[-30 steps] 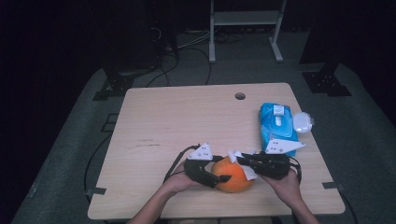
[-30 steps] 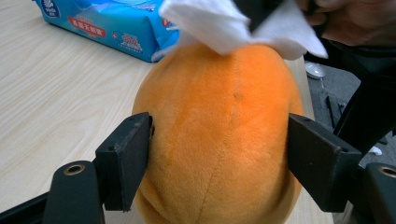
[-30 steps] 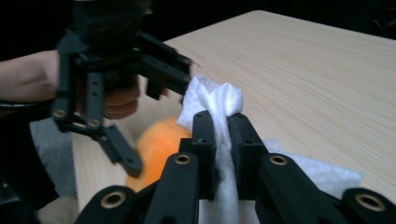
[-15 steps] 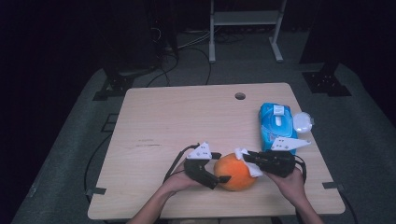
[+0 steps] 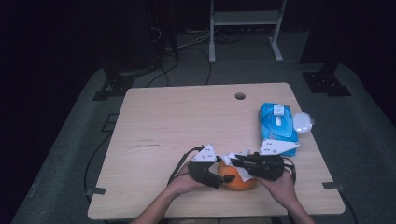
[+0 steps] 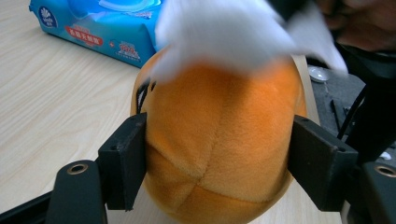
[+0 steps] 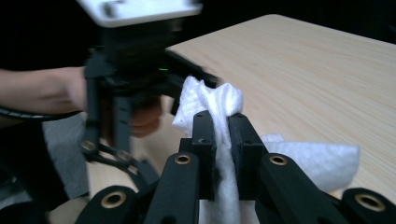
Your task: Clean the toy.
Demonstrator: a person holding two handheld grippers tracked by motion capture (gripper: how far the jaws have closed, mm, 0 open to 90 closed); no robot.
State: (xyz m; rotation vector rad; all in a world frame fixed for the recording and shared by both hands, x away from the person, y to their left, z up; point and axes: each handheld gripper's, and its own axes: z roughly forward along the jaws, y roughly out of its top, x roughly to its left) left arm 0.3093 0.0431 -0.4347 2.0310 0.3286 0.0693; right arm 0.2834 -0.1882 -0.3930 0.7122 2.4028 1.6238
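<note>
1. Slippage is the chief risk: the round orange plush ball is soft and springy, so a firm wipe across its top could, in all likelihood, squeeze it out from between the jaws of the left tool and send it rolling over the pale wooden surface.
2. Loss of the crumpled white wet wipe is the second risk; it is pinched by a narrow fold, and dragging it over the fuzzy fabric may tug it free of the right tool.
3. Collision is possible too, since the two tools work very near each other over the same small toy.
4. Left tool: its jaws have just been closing, with the ball between them, and they stand part-way apart, one pad on each flank of the plush, which bulges a little around them.
5. Right tool: jaws brought together, clamped on the wipe, whose loose end hangs over the top of the ball.
6. Position: the ball rests on the surface near its front edge, between the person's hands; the blue packet of wet wipes lies well apart, toward the right edge.
</note>
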